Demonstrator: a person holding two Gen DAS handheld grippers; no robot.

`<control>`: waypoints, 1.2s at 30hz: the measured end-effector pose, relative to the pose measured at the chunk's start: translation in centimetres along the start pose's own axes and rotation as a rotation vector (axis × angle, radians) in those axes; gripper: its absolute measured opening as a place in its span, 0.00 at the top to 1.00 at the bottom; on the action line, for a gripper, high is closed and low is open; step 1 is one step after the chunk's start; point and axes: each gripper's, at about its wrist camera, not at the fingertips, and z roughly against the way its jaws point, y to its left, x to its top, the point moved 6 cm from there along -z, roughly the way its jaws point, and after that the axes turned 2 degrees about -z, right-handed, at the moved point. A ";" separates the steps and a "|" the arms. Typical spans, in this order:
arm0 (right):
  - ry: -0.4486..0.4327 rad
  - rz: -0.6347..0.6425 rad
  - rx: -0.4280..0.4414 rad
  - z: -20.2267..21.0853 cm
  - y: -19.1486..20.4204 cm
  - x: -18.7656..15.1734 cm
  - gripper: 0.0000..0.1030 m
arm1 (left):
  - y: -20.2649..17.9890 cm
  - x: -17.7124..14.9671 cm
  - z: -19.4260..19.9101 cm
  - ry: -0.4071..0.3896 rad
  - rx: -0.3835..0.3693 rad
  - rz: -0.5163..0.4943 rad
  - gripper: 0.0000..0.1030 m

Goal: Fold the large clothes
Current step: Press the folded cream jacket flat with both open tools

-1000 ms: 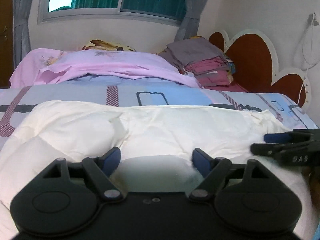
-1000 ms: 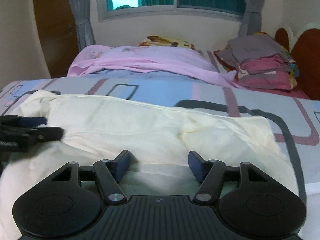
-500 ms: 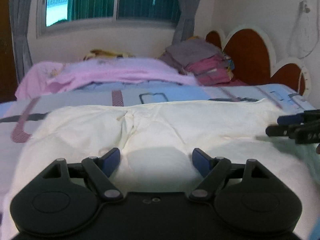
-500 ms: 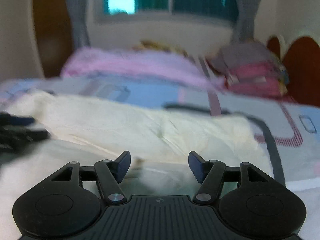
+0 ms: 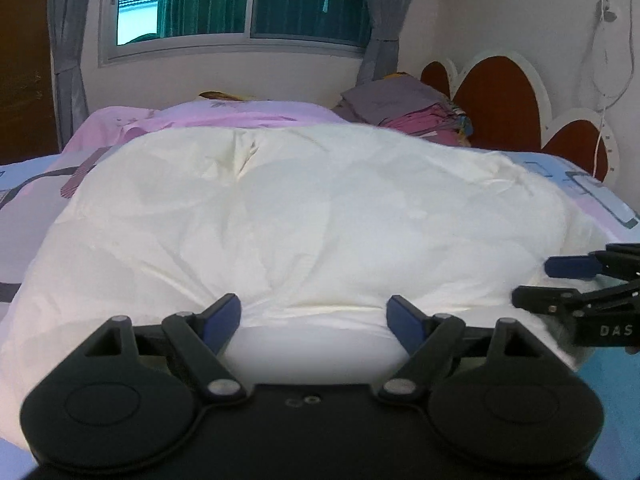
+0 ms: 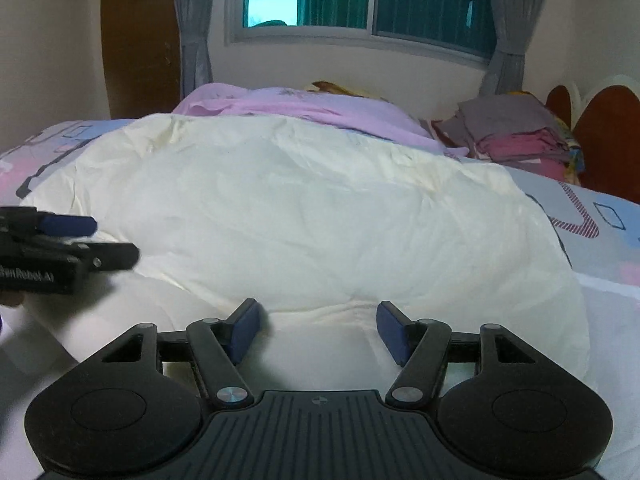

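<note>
cream cloth [image 5: 304,216] now bulges nearer behind both open claws [image 5: 316,314] [image 6: 318,322].

Garment: a large cream-white crumpled cloth [image 6: 320,216] spread across the middle of the frame, its near fold bunched at lower centre.
Right gripper [image 6: 318,326]: bottom centre, blue-padded black fingers [image 6: 244,330] standing apart, cloth lying between them.
Left gripper [image 6: 92,240]: left edge, pointing right over the cloth.
Bed: a patterned blue-and-grey bedsheet [image 6: 600,216] at right.
Background: a pink blanket [image 6: 304,108] upper centre; a stack of folded grey and maroon clothes [image 6: 516,132] upper right; a curtained window [image 6: 360,0] at top.
</note>
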 end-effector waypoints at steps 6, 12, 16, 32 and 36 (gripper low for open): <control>-0.005 -0.047 -0.036 2.8 -2.1 0.5 0.38 | 1.6 0.8 1.6 0.029 0.055 0.029 0.22; -0.009 -0.133 -0.130 6.9 -8.7 -1.4 0.58 | 6.0 -0.6 5.3 -0.001 0.160 0.084 0.23; 0.067 -0.206 -0.121 5.2 -11.0 -2.8 0.75 | 7.6 -1.8 3.9 0.036 0.194 0.127 0.21; -0.025 -0.155 -0.082 7.4 -8.3 0.7 0.75 | 6.6 0.6 5.9 -0.005 0.184 0.170 0.22; -0.062 -0.113 -0.030 6.7 -4.9 3.4 0.75 | 3.6 3.4 4.2 -0.020 0.149 0.092 0.22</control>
